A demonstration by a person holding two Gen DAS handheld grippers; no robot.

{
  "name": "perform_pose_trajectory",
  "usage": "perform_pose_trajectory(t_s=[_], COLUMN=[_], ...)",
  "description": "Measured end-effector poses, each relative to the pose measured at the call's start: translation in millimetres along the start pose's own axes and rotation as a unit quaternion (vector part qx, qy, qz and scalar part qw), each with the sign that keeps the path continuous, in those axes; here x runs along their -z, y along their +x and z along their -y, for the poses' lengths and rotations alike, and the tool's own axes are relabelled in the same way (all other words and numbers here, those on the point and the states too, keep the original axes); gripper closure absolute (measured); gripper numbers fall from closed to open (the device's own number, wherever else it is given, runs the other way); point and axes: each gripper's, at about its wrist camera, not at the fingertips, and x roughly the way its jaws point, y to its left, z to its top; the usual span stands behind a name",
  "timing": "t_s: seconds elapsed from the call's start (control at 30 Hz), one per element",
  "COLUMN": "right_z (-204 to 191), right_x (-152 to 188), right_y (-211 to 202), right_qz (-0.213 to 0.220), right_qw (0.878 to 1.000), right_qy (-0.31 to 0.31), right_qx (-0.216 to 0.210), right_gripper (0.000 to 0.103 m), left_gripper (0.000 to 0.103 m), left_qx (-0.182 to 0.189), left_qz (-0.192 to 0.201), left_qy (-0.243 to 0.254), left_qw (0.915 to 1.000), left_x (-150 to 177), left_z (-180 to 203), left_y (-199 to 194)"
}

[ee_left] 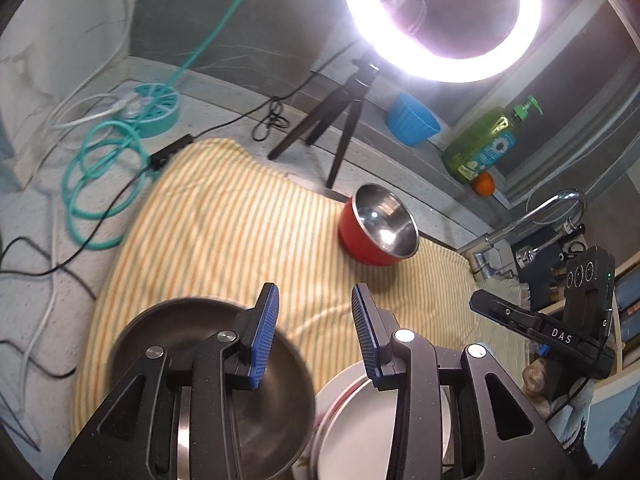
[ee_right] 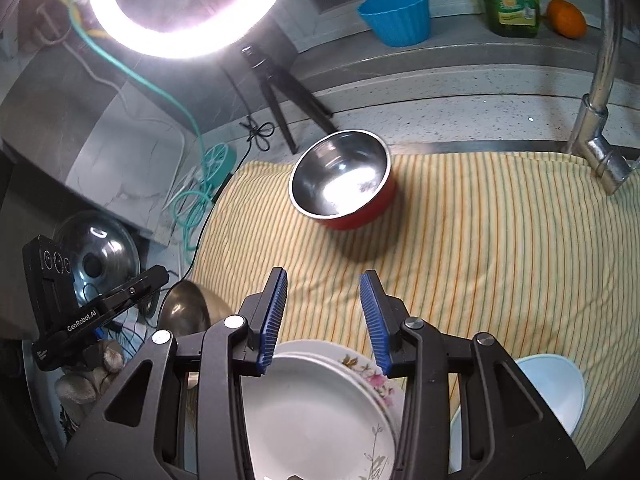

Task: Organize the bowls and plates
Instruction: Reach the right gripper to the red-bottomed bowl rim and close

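Observation:
A red bowl with a steel inside (ee_left: 378, 226) (ee_right: 342, 178) stands on the striped yellow towel (ee_left: 224, 232) (ee_right: 480, 248). A dark metal bowl (ee_left: 208, 380) (ee_right: 188, 308) lies under my left gripper (ee_left: 316, 336), which is open and empty above it. White plates (ee_left: 348, 428), the lower one flowered (ee_right: 320, 412), are stacked beneath my right gripper (ee_right: 324, 316), also open and empty. A pale blue bowl (ee_right: 556, 384) sits at the right. The right gripper also shows in the left wrist view (ee_left: 480, 304).
A ring light on a black tripod (ee_left: 340, 120) (ee_right: 280, 96) stands behind the towel. A blue cup (ee_left: 412, 120) (ee_right: 396, 16), soap bottle (ee_left: 484, 144), orange (ee_right: 566, 18) and faucet (ee_right: 600, 112) are at the back. Cables (ee_left: 100, 184) and a pot lid (ee_right: 100, 264) lie left.

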Motion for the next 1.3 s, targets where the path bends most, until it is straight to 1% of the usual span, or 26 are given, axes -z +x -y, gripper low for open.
perform_pose_trajectory(t_s=[0.2,0.33,0.4,0.57,0.67,0.73,0.8,0.93,1.03,1.17,1.23,1.3], right_z=[20,34,37,45,48,51,53,57,58,61,61,60], right_x=[-21,-32,-36,-44,-49,-53,-57,-62,-65,-69,-70,-71], right_y=[18,33,40,55,63,69,73,84,91,98,102,106], right_qz=[-0.006,-0.013,-0.014,-0.023,-0.024,-0.024,-0.026,-0.031,-0.033,-0.038,-0.042,-0.044], right_qw=[0.999,0.998,0.998,0.997,0.996,0.995,0.995,0.993,0.993,0.993,0.993,0.993], right_qy=[0.032,0.059,0.066,0.08,0.087,0.094,0.1,0.11,0.111,0.112,0.109,0.106], right_qx=[0.003,0.002,0.004,0.003,0.002,0.0,-0.001,-0.002,0.003,0.006,0.008,0.009], right_gripper=[0.063,0.063,0.063,0.064,0.064,0.065,0.07,0.073,0.076,0.082,0.083,0.086], left_gripper=[0.067,0.067,0.067,0.067,0.067,0.067,0.067,0.067,0.069,0.07,0.077,0.078], left_qx=[0.014,0.015,0.021,0.006,0.005,0.004,0.003,-0.003,-0.006,-0.003,-0.001,0.001], left_qz=[-0.031,-0.048,-0.062,-0.08,-0.09,-0.095,-0.101,-0.112,-0.119,-0.125,-0.127,-0.131], left_qy=[0.016,0.015,0.015,0.018,0.015,0.017,0.013,0.013,0.022,0.018,0.016,0.017], left_qw=[0.9993,0.9986,0.9978,0.9966,0.9958,0.9954,0.9948,0.9936,0.9927,0.992,0.9918,0.9913], left_x=[-21,-38,-45,-58,-65,-69,-72,-75,-76,-77,-77,-77], left_z=[19,25,28,32,33,35,35,35,36,34,33,34], left_y=[38,63,77,105,120,128,137,151,159,166,168,171])
